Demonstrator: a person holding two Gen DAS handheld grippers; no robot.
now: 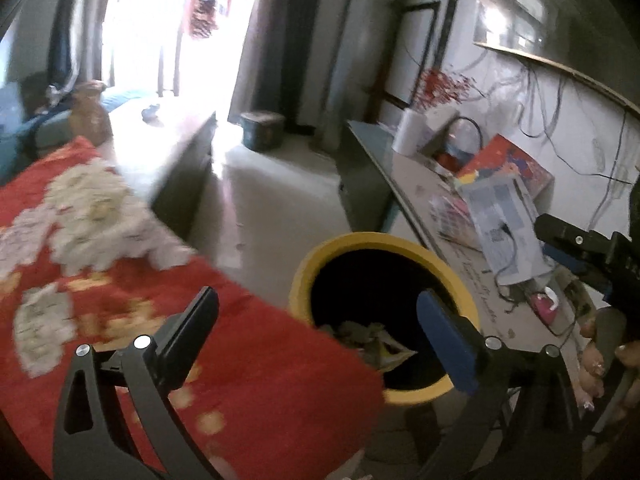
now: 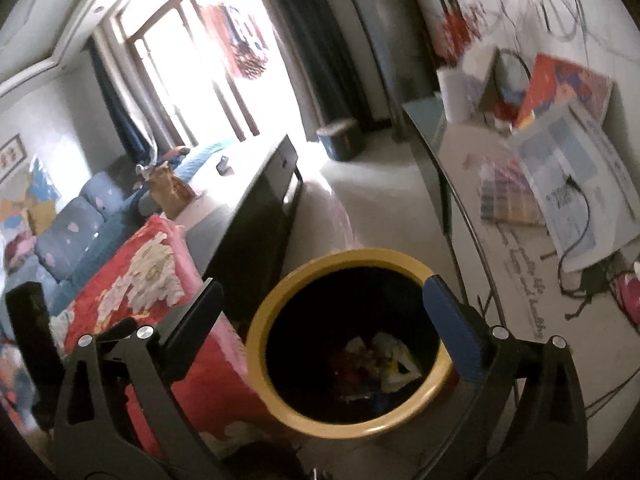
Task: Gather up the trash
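Yellow-rimmed round bin [image 2: 352,430], dark inside, sits on the pale floor between the red blanket [image 2: 148,280] and the white desk [image 2: 516,280]. Crumpled trash [image 2: 384,360] lies at the bottom of it: pale paper wads, a yellow wrapper corner, something red. Shapes are soft with blur, so I can't sort them further.

I see both tongs spread wide, nothing between the pads. Left gripper [image 1: 320,336] hangs over the near edge of the bin, black finger [image 1: 188,340] over the blanket, blue-padded finger [image 1: 448,344] over the bin mouth. Right gripper [image 2: 324,328] looks straight down into the bin, its blue pad at the rim on the desk side. From the left camera I also catch the right gripper's black and blue frame at the picture's right edge, with the hand [image 1: 600,356] wrapped around its handle.

Blanket is plush, red with cream flower patches, draped over a bed edge that touches or overlaps the bin rim in the left view. Desk has a glossy top, littered with printed paper sheets [image 2: 576,184], a red box [image 2: 560,88], a white paper roll [image 2: 452,92], tangled black cables. Dark low cabinet [image 2: 256,216] stands past the blanket, bright window [image 2: 200,64] behind it. Small round container [image 2: 338,138] sits on the floor near the curtain.
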